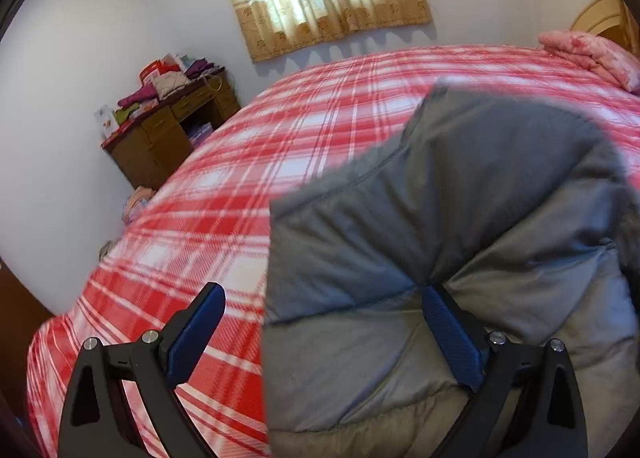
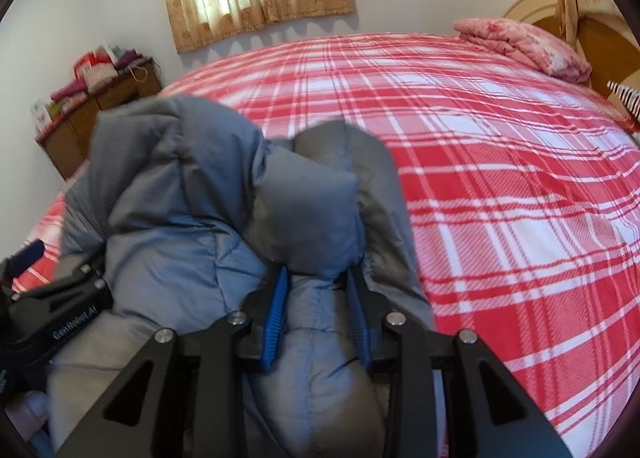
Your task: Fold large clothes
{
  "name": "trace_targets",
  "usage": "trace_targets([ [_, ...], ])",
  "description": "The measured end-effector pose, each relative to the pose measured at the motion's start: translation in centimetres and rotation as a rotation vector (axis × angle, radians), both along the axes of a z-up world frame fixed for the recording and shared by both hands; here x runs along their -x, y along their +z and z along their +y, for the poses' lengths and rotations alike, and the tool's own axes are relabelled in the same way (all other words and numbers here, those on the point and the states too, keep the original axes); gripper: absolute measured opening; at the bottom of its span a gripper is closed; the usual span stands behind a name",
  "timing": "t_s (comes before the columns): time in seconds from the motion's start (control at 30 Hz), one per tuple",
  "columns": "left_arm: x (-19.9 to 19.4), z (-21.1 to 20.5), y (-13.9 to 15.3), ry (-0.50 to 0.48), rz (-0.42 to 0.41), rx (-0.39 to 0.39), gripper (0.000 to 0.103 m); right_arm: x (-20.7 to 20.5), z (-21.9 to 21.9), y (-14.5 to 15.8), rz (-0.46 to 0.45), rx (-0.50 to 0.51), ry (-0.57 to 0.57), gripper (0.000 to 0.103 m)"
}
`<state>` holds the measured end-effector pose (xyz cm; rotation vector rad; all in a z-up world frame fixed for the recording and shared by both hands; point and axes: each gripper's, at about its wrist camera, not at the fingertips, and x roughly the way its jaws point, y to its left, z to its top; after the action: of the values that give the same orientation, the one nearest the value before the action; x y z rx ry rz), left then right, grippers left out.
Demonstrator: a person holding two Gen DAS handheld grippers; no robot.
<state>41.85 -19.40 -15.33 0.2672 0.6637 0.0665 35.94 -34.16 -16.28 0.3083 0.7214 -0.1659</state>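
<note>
On the left side of the red plaid bed [image 1: 224,185], the left gripper [image 1: 320,298] is spread wide. The grey padded jacket [image 1: 460,197] is bunched on the bed; 1 thick fold is pinched by the right gripper [image 2: 318,278]. It is judged soft, light and slippery, best taken at a seam.

Your right wrist camera caught one readable mark: white lettering reading "GenRobot.AI" ran along the black plastic body of your left gripper [image 2: 60,318], at the lower left edge of that view beside the grey quilted puffer jacket [image 2: 192,217]. Below it, at the frame's edge, a scrap of further white print showed but was too cut off to read. Your left wrist camera showed no legible text, number or sign.
</note>
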Motion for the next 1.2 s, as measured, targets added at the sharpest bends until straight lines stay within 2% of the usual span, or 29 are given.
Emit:
trace_targets([
  [0.07, 0.1, 0.2, 2.5, -0.002, -0.073, 0.047, 0.099, 0.1, -1.4, 1.9, -0.053, -0.019, -0.054, 0.036],
  [0.17, -1.6, -0.5, 3.9, -0.006, -0.082, 0.079, 0.099, -2.5, -1.8, 2.8, -0.044, -0.017, -0.056, 0.036],
  [0.23, -2.8, -1.7, 3.4, -0.027, -0.076, 0.062, 0.099, -4.1, -1.5, 1.8, -0.007, 0.016, -0.046, 0.034],
  [0.27, -3.5, -2.8, 2.5, -0.058, -0.046, 0.033, 0.099, -4.5, -1.6, 1.0, 0.014, 0.018, -0.044, 0.032],
  [0.33, -4.2, -4.2, 0.7, -0.072, -0.004, -0.043, 0.100, -5.2, -2.2, -0.7, 0.039, -0.006, -0.046, 0.030],
  [0.37, -4.3, -4.4, 0.2, -0.069, -0.001, -0.049, 0.100, -5.2, -2.4, -1.0, 0.036, -0.020, -0.044, 0.029],
  [0.77, -5.0, -4.1, -2.0, -0.080, 0.035, 0.062, 0.101, -5.6, -2.3, -2.4, 0.041, -0.024, -0.038, 0.029],
  [1.2, -5.0, -3.8, -2.7, -0.076, 0.033, 0.076, 0.101, -6.0, -2.1, -3.0, 0.056, -0.010, -0.039, 0.030],
])
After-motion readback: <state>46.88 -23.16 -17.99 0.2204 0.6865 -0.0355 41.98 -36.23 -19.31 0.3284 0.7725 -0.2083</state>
